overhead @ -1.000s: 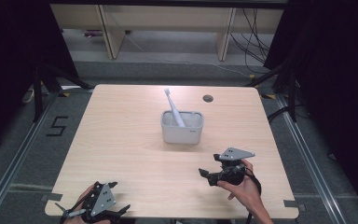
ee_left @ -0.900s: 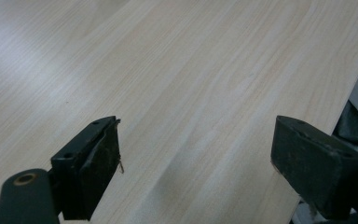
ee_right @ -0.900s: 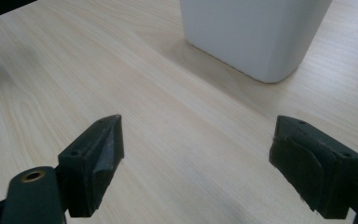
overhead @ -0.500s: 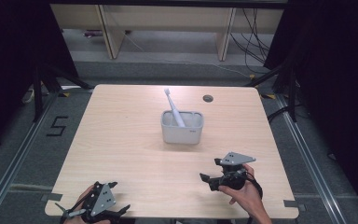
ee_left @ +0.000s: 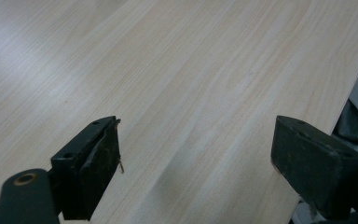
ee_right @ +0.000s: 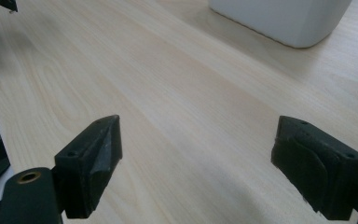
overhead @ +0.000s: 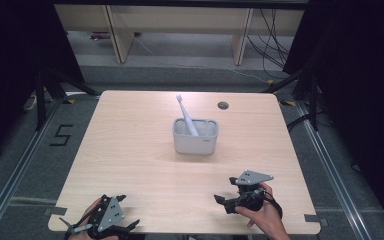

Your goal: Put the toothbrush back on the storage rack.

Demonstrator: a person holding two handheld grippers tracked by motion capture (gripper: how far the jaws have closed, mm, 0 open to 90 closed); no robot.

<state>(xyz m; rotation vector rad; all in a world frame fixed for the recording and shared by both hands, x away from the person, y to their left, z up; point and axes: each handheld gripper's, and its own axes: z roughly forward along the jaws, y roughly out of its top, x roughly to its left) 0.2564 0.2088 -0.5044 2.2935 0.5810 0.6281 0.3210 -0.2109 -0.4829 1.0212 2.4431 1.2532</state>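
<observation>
We hold the left gripper (overhead: 126,226) at the near left corner of the table (overhead: 130,150), low over the wood; in the left gripper view its two black jaws stand wide apart with bare tabletop between them, so it is released and grasps nothing; the table's edge runs just beside its right-hand jaw in that view.

We hold the right gripper (overhead: 225,202) near the front edge on the right side, our right hand (overhead: 260,212) wrapped around its body, the grey three-cornered plate on top of it; in the right gripper view (ee_right: 196,163) its jaws are likewise spread wide over bare wood, released and empty.

The thing nearest our work is the white bin (overhead: 195,136), a small rectangular container standing upright near the middle of the table, well apart from both grippers and farther from us than either; a white toothbrush (overhead: 186,115) stands in it, leaning toward the far left, its head rising above the rim; in the right gripper view the bin's lower wall (ee_right: 279,18) sits at the top, ahead of the right jaw.

A small dark round hole (overhead: 223,105) lies in the tabletop beyond the bin, toward the far right.
</observation>
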